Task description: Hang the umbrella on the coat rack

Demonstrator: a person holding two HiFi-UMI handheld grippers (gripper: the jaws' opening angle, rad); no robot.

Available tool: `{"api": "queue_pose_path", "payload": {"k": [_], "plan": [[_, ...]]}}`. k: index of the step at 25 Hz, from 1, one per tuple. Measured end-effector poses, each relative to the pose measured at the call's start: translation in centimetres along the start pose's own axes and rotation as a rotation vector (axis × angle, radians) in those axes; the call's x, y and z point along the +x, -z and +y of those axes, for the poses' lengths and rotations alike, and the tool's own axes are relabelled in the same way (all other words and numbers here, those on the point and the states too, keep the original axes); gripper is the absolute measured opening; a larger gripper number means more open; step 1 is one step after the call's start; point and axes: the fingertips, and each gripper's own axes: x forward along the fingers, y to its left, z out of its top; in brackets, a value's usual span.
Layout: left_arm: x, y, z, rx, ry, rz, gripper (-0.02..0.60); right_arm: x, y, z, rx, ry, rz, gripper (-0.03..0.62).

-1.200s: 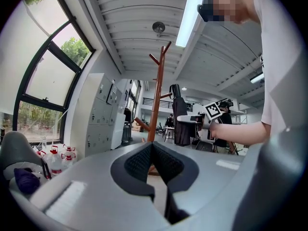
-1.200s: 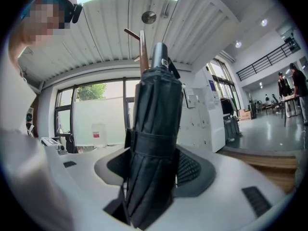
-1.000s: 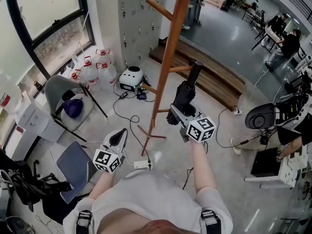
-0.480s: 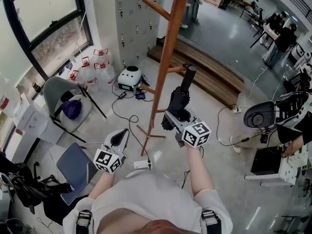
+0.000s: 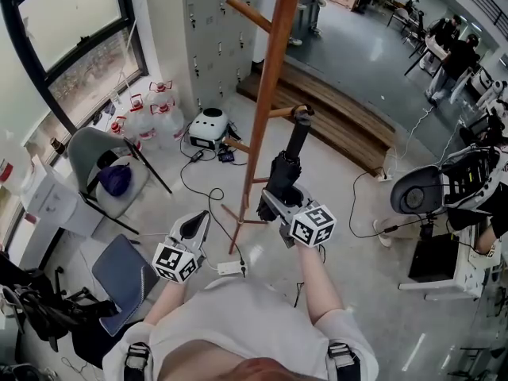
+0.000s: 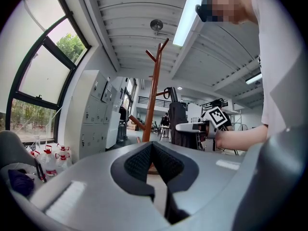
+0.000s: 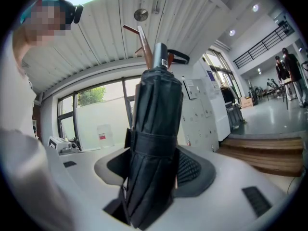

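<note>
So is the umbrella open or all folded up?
Folded up. The black umbrella is a tight bundle with its strap wrapped round, clamped in the right gripper.

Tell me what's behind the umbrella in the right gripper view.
Only the top of the coat rack shows above the umbrella, with a window and lockers either side. Its lower pole is covered.

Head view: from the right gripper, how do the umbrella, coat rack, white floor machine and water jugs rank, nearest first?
1. umbrella, held in the right gripper.
2. coat rack, just left of it.
3. white floor machine, on the floor beyond.
4. water jugs, farthest left, under the window.
</note>
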Motion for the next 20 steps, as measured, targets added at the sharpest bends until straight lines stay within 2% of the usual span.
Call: {"api": "queue_pose_path", "payload": {"k": [14,20], "plan": [[-0.2,0.3,-0.5,0.002,0.007,0.006,0.009,-0.4,4.6,1.2,0.048,0.005,0.070,0.249],[-0.3,0.3,-0.9,0.001,0.006,0.008,0.010,-0.8,6.9,0.8,-0.004,0.037,0.142,0.249]]}}
